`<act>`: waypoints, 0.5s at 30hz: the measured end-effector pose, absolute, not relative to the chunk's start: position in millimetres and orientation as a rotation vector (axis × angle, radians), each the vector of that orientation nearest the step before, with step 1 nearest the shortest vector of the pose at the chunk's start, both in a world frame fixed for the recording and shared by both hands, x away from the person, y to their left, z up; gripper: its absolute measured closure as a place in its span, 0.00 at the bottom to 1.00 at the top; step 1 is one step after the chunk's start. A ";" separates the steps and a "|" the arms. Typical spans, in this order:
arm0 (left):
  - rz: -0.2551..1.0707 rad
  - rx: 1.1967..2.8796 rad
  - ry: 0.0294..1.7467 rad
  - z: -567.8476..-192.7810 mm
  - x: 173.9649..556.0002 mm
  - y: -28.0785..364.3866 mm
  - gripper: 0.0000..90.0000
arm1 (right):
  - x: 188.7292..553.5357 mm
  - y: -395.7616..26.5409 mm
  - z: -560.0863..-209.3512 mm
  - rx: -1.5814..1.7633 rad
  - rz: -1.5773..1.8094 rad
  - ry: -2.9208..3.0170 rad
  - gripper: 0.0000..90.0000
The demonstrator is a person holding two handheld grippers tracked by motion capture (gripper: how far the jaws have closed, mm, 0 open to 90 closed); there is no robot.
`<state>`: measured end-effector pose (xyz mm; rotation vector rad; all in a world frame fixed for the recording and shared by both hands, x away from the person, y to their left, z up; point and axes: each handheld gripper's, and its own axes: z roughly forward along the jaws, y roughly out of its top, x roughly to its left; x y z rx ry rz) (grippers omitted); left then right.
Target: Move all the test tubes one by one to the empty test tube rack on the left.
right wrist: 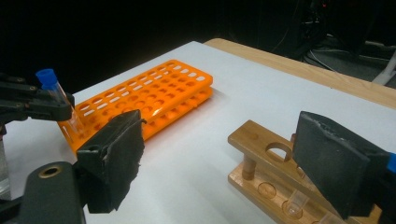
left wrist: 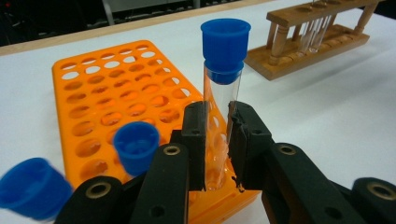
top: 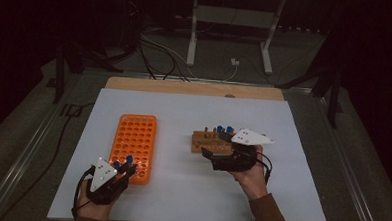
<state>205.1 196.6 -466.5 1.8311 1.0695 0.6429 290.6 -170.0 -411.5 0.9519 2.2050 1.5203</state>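
Clear glass test tube with a blue cap is what we see pinched upright in our left claw, over the near end of the orange plastic rack full of round holes in the high view. That rack lies on the white surface, left of centre, and the wooden test tube stand sits well apart to its right, with blue-capped tubes at its far side. Our right claw hovers at the stand's near right end. In the left gripper view, we see the two black pads pressed against the glass low on the tube, its cap rising well above them; two more blue caps stand just beside at the rack's near corner, and the wooden stand lies far off at the upper right. In the right gripper view, our right claw is spread wide with nothing between its pads, one pad over the stand's top rail; a clear tube stands in the stand below, and across the surface the left claw holds the blue-capped tube at the orange rack's end.
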 end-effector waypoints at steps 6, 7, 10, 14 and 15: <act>0.645 1.837 1.067 -466.3 204.4 197.5 0.86 | 290.2 -170.3 -413.4 0.957 1.521 2.206 0.19; 0.644 1.838 1.067 -466.0 204.6 197.6 0.86 | 290.2 -170.2 -413.5 0.957 1.522 2.206 0.19; 0.644 1.839 1.067 -466.2 204.3 197.4 0.86 | 290.0 -170.2 -414.0 0.959 1.526 2.206 0.19; 0.638 1.847 1.073 -467.6 205.6 197.2 0.86 | 290.1 -169.9 -413.8 0.957 1.528 2.206 0.19; 0.637 1.854 1.076 -468.5 206.1 196.7 0.86 | 290.1 -169.9 -413.8 0.956 1.528 2.206 0.19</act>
